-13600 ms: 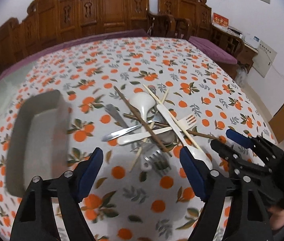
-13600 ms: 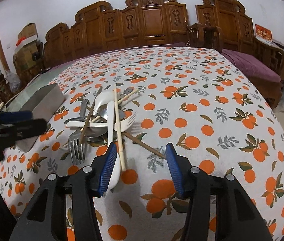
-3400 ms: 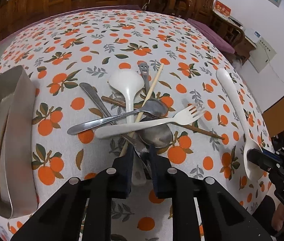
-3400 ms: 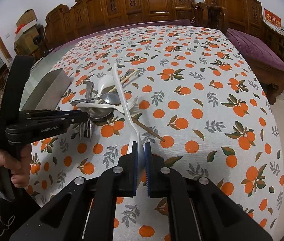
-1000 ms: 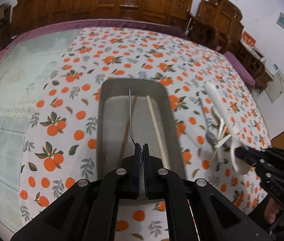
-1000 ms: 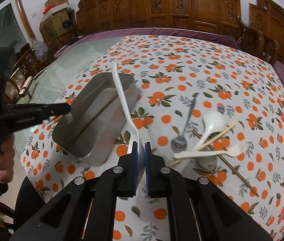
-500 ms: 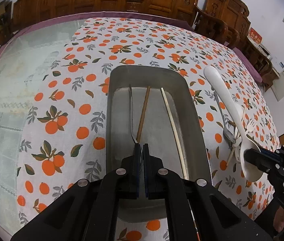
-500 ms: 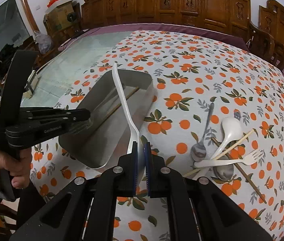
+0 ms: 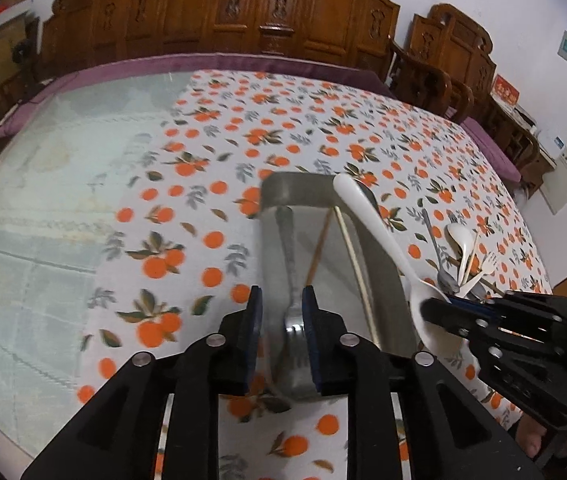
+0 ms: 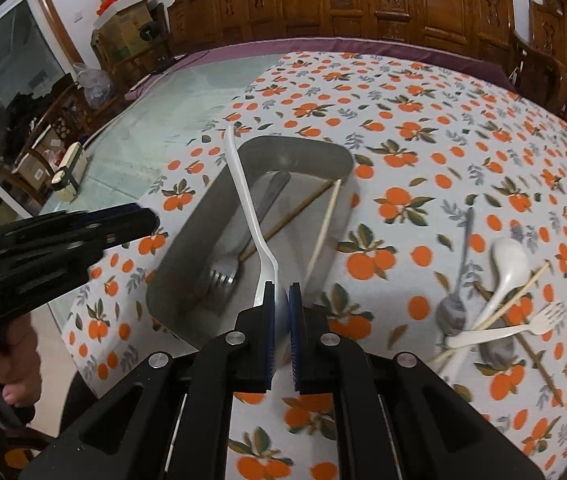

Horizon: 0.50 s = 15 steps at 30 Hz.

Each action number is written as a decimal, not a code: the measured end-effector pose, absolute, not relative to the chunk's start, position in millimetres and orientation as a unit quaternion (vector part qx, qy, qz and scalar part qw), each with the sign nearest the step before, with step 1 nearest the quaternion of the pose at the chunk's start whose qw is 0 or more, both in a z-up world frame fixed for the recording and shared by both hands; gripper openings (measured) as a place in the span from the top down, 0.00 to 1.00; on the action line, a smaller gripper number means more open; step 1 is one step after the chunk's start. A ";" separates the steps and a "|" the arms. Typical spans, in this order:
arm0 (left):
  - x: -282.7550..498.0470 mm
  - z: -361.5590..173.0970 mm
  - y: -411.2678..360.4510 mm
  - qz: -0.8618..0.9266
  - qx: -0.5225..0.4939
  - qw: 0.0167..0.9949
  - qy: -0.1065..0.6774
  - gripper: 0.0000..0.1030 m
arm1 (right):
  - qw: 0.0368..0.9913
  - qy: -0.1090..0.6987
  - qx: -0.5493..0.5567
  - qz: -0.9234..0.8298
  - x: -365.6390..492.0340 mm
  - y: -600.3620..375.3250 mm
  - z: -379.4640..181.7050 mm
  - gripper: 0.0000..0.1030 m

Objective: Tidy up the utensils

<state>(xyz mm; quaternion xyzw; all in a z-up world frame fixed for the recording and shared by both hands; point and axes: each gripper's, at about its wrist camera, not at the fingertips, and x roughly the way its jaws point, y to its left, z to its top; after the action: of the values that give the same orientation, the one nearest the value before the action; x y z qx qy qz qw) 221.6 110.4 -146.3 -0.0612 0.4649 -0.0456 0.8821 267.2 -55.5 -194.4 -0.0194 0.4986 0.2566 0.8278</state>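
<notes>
Tray (image 10: pixel 187 264) holding one fork (image 10: pixel 243 232), two chopsticks (image 10: pixel 325 220), left hand-held gripper (image 9: pixel 282 312) parted, right hand-held gripper (image 10: pixel 282 308) clamping spoon (image 10: pixel 243 200)

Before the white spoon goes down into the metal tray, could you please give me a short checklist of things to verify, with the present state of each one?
1. Right gripper grips the white spoon: ok, jaws shut on its bowl end.
2. Metal fork released in the metal tray: ok, it lies on the tray floor.
3. Left gripper clear of the fork: ok, jaws open, the fork lying between them; whether the gripper is high enough, cannot tell.
4. Free room in the tray: ok, though the brown chopstick and the pale chopstick lie in it.
5. Spoon over the tray: ok, its handle crosses above it.
6. Height of the spoon above the tray floor: cannot tell.
</notes>
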 end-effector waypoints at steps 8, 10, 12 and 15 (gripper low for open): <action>205.5 -131.3 132.7 -0.033 -0.046 0.891 0.451 0.67 | 0.819 0.524 -0.008 0.233 282.5 -26.9 -216.5 0.92; 202.4 -129.3 136.6 -0.033 -0.046 0.893 0.447 0.59 | 0.817 0.529 -0.004 0.229 286.4 -21.7 -220.7 0.92; 199.6 -128.1 140.5 -0.031 -0.045 0.893 0.447 0.59 | 0.816 0.533 -0.001 0.225 289.5 -17.1 -224.0 0.92; 195.7 -127.3 145.8 -0.029 -0.047 0.893 0.447 0.58 | 0.813 0.541 0.003 0.218 292.4 -10.9 -230.5 0.91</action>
<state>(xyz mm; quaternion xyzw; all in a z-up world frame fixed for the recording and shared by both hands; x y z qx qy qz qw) 195.7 145.8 -127.3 -0.0469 0.4466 -0.0292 0.8930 292.4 -10.9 -230.5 0.0028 0.5406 0.2179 0.8126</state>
